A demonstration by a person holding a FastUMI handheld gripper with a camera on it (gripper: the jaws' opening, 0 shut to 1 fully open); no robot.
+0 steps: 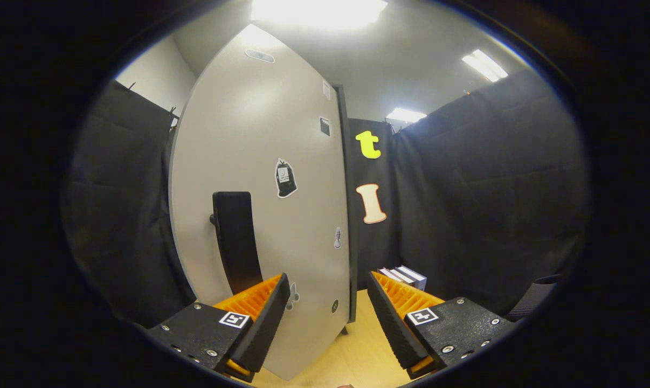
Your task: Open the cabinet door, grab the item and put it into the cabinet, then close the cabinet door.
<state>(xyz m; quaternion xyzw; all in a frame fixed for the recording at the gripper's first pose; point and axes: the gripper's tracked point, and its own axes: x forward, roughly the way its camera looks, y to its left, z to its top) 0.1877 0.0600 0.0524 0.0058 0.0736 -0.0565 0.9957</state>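
The grey cabinet door (pixel 260 178) stands right ahead of me, swung so its right edge (pixel 346 215) faces me. A black upright handle (pixel 236 242) sits on the door's face, just beyond my left finger (pixel 260 318). My gripper (pixel 327 304) is open, and the door's lower edge lies between the two fingers without either pressing on it. A small box-like item (pixel 406 276) with white and dark sides rests on the wooden table (pixel 357 350) beyond my right finger (pixel 392 318), close to the black cloth wall.
Black cloth walls (pixel 492 205) close the booth on the right and behind the door. Several small stickers (pixel 285 179) dot the door's face. A dark strap-like object (pixel 535 299) lies at the far right beside the right finger.
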